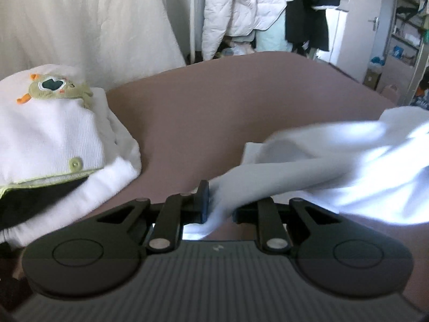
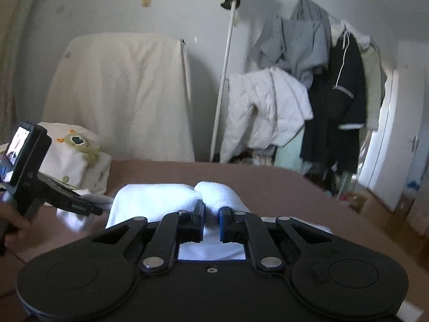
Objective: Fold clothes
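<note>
A brown bed [image 2: 268, 185] fills the foreground. Behind it, a pale wall [image 2: 166, 8], a cream-draped frame [image 2: 120, 94], and a rack of coats [image 2: 308, 94]. A white door [image 1: 356, 35] stands right.

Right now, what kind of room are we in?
Most likely a bedroom. Clothes are being folded on a bed with a brown sheet, jackets hang on a crowded rack behind it, and a pile of folded baby clothes sits at one side.

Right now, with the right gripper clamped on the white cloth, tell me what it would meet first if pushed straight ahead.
The right gripper would first meet the bunched white cloth that its jaws hold, then the brown bed surface. Beyond the bed's far edge hang clothes, likely the white quilted jacket; depth is unclear.
</note>
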